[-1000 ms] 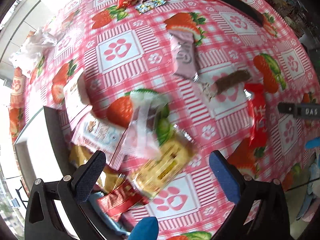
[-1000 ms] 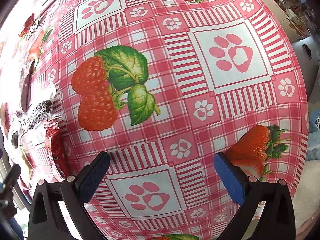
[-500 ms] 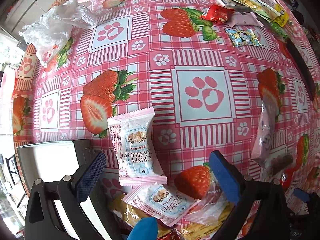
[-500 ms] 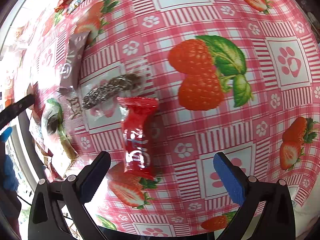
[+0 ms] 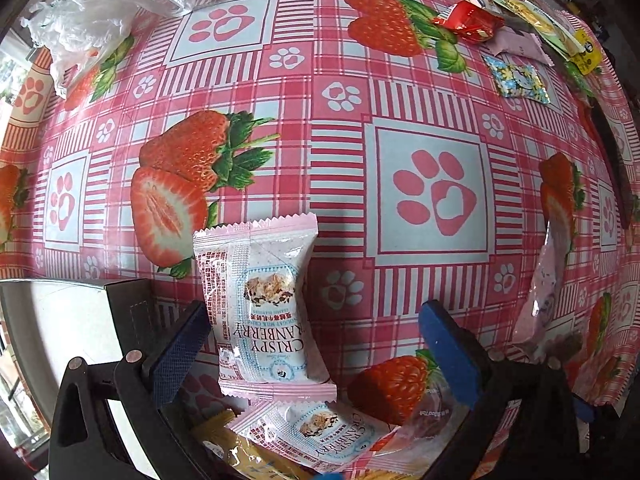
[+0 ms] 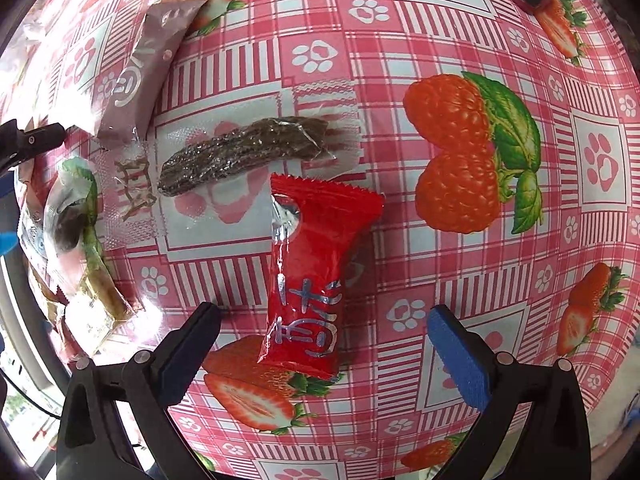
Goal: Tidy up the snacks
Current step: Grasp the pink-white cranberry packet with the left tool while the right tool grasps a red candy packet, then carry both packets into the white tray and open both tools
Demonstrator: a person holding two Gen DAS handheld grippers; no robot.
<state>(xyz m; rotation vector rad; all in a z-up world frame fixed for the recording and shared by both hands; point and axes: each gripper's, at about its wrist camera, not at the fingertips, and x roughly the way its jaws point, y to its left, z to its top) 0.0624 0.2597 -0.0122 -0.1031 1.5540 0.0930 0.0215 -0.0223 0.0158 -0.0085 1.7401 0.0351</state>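
Left wrist view. The left gripper (image 5: 316, 354) is spread wide and grasps nothing. A pink-and-white cranberry pack (image 5: 260, 308) lies between its fingers on the tablecloth (image 5: 344, 184), nearer the left pad (image 5: 176, 354); whether it touches the pad cannot be told. A second cranberry pack (image 5: 320, 432) lies just below the first, overlapping its lower seal, and a yellow pack (image 5: 244, 460) shows at the bottom edge. A black-rimmed white tray (image 5: 52, 344) sits at lower left, beside the left finger. A mauve pack (image 5: 548, 280) lies at the right, well apart from the right pad (image 5: 452, 354). At the far end are a crumpled plastic bag (image 5: 100, 8) at upper left, and at upper right a red wrapper (image 5: 468, 20), a blue patterned sachet (image 5: 516, 78) and a yellow-green pack (image 5: 552, 32).

Right wrist view. The right gripper (image 6: 324, 354) is likewise spread open and empty. A red pack (image 6: 316, 276) with silver characters lies lengthwise on the tablecloth (image 6: 440, 280) between the fingers (image 6: 188, 354), clear of both pads. Its upper end overlaps a clear wrapper holding a dark bar (image 6: 244, 152). Above and to the left lies a mauve pack (image 6: 144, 68). A clear green-edged pack (image 6: 76, 220) lies at the left edge, near the black tip of the other gripper (image 6: 32, 140).
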